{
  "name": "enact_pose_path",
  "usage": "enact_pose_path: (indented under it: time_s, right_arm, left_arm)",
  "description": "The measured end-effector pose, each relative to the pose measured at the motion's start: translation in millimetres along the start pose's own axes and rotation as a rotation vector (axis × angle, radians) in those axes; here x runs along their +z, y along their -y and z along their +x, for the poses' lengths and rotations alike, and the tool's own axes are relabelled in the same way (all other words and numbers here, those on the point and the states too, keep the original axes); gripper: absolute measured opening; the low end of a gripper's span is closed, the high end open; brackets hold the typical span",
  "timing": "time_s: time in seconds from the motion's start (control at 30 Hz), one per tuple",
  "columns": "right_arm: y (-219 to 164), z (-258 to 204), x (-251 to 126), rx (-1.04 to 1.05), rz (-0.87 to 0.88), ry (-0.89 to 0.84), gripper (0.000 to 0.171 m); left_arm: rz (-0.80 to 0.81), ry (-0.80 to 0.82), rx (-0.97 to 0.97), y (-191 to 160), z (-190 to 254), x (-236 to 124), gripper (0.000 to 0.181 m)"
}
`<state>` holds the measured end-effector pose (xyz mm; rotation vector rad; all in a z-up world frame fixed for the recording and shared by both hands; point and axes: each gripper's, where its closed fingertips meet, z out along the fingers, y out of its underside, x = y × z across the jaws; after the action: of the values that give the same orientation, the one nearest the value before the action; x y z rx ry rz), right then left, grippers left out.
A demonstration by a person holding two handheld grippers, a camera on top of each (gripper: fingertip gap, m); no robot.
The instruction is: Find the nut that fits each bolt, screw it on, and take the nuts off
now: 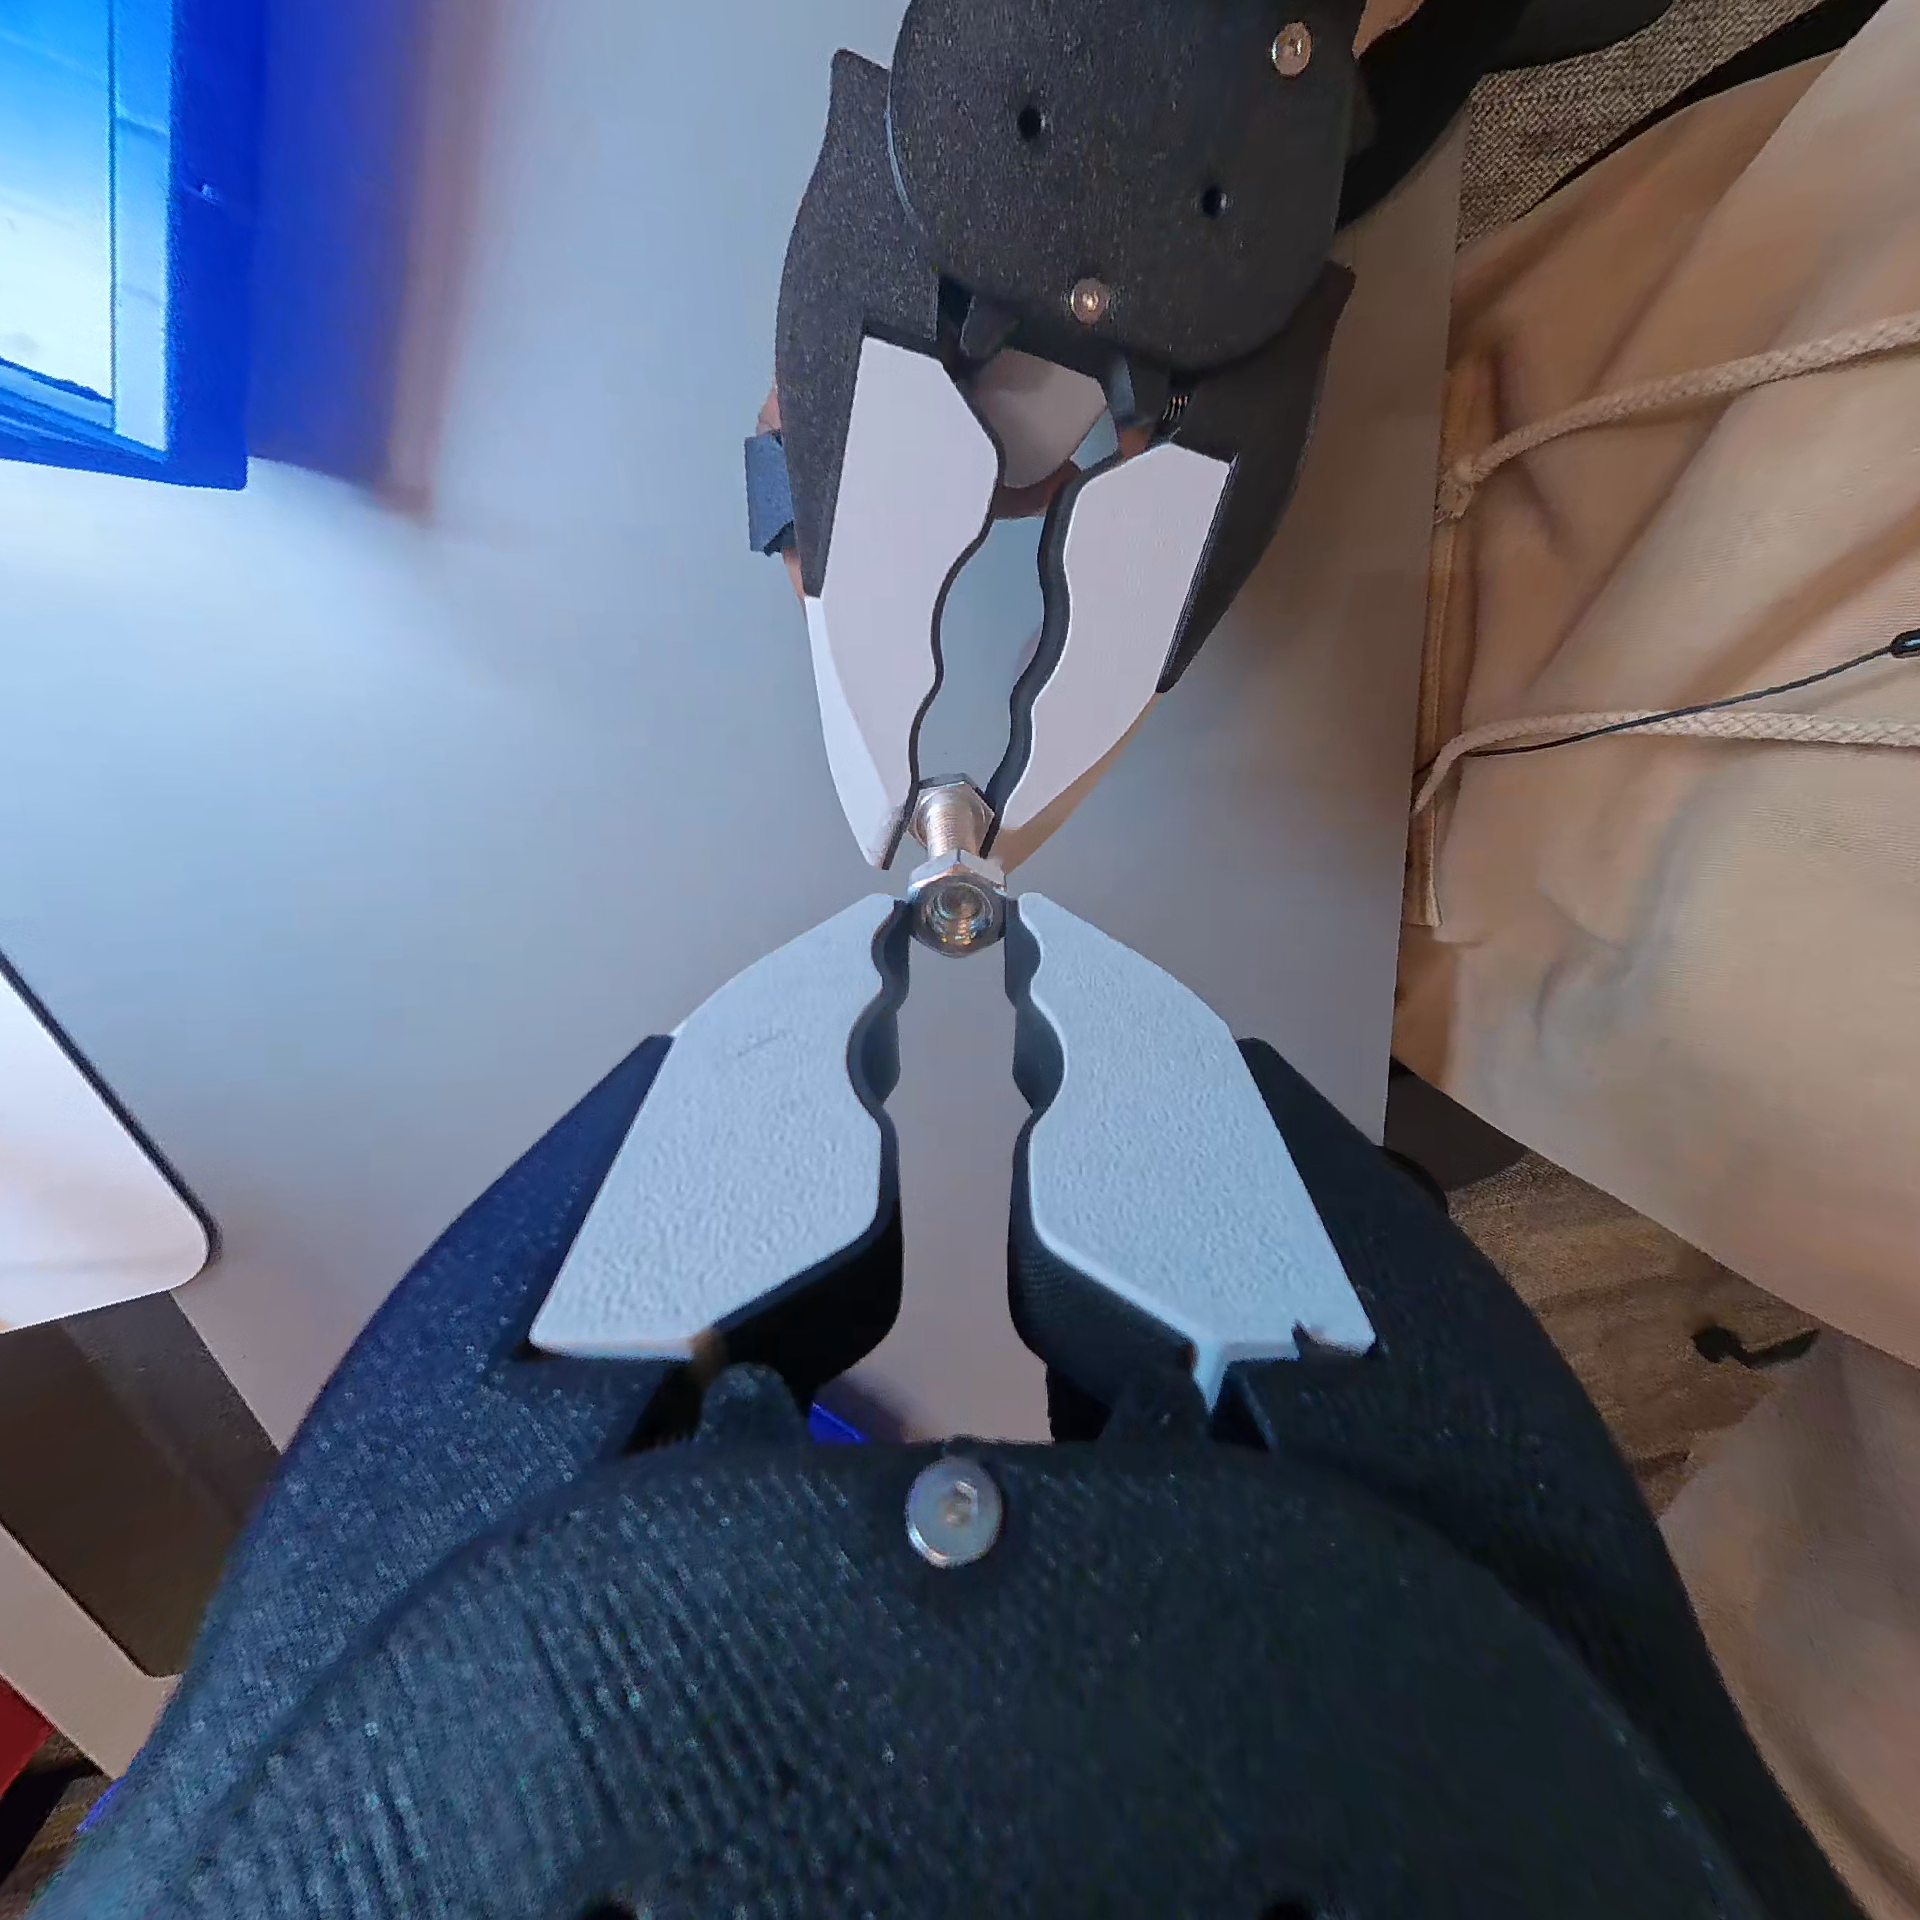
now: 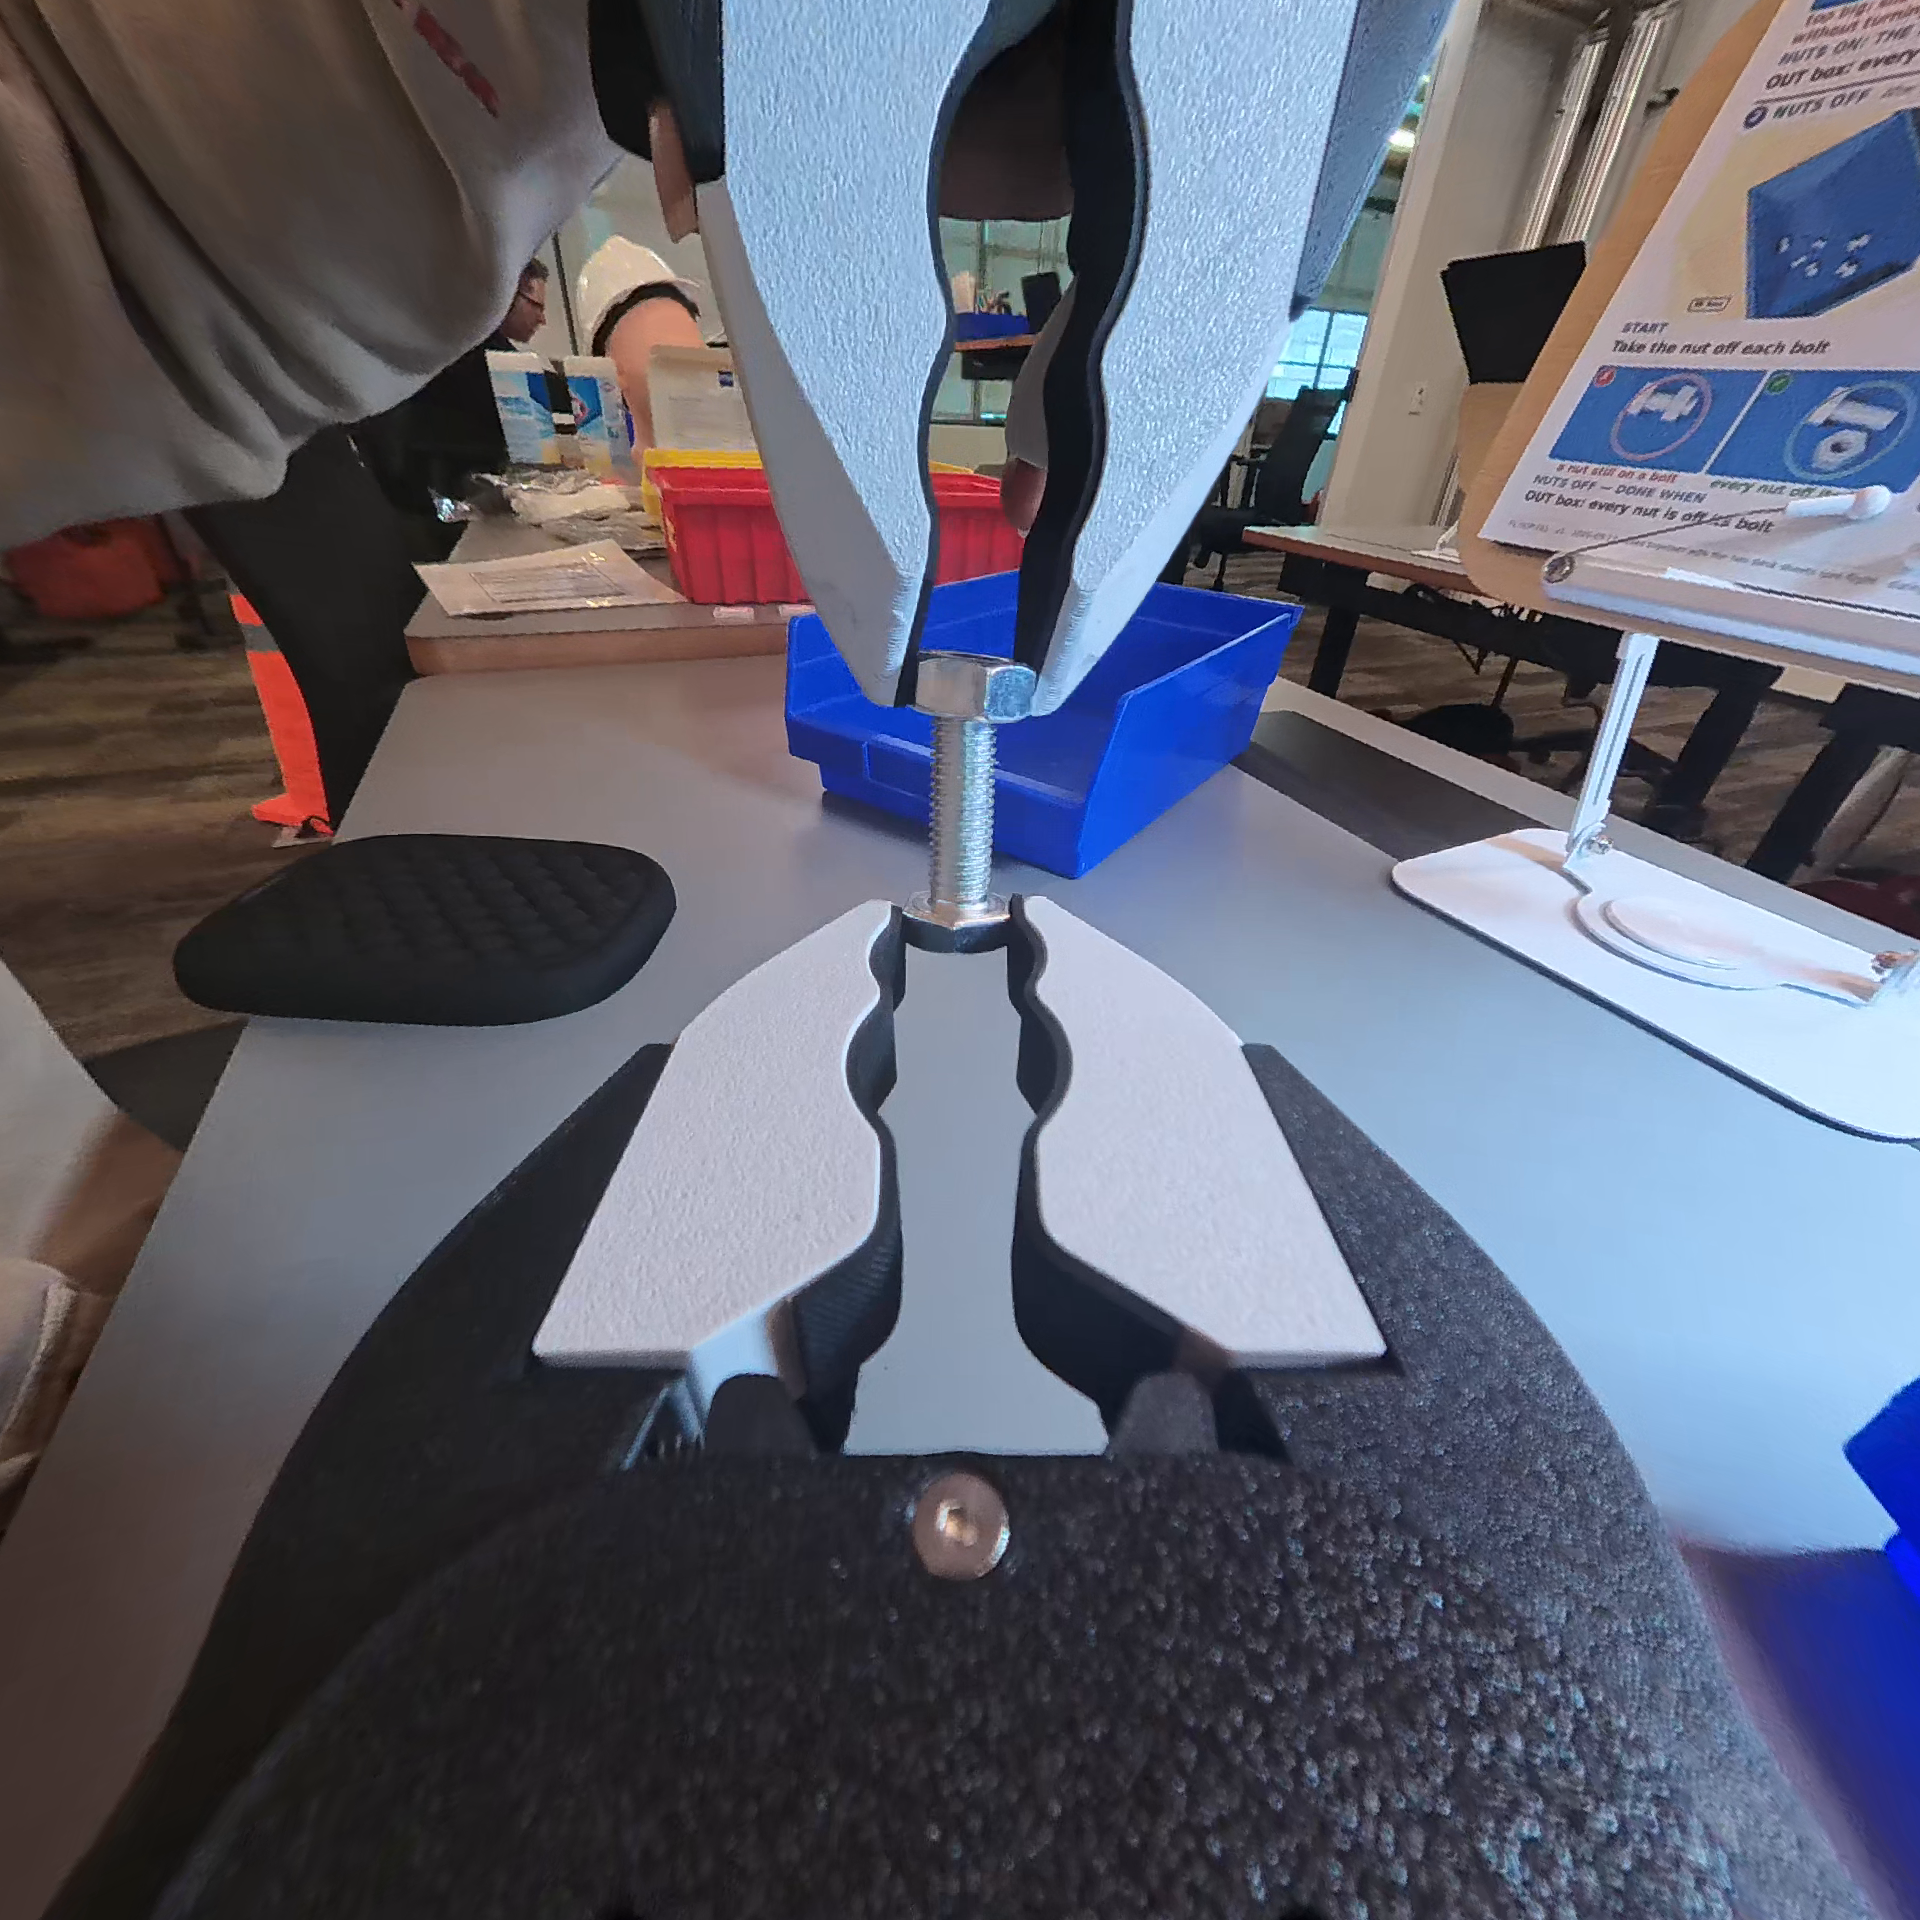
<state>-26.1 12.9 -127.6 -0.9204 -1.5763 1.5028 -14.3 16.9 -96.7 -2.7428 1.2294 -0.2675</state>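
Two hand-held grippers meet tip to tip above a grey counter [image 2: 436,1122], sharing one silver bolt [image 2: 961,810] between them. In the right wrist view, the right gripper [image 2: 954,925] has its fingers clamped on a hex nut [image 2: 954,932] sitting at the lower end of the thread, while the left gripper [image 2: 966,686] comes down from above with its fingers pinched on the bolt's hex head. The left wrist view looks onto that head end-on, with the bolt held clear of the counter. A black textured pad [image 2: 426,925] lies to the left, and a white stand [image 2: 1662,935] carrying an instruction sheet stands to the right. Just behind the bolt sits a blue bin [image 2: 1143,707], and farther back a red bin [image 2: 727,540] rests on another table.
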Motion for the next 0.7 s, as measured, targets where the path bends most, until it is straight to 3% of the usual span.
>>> enact_pose_path:
  time_s: [0.43, 0.7]
  right_arm:
    - [-2.5, -0.6, 1.6, 0.052, 0.001, 0.007, 0.018]
    - [-3.7, 0.5, 1.8, 0.043, 0.003, -0.001, 0.018]
  left_arm:
    - [0.017, 0.010, 0.006, 3.1, -1.8, 2.0, 0.020]
    - [0.128, 0.039, 0.002, 2.5, -1.6, -4.1, 0.027]
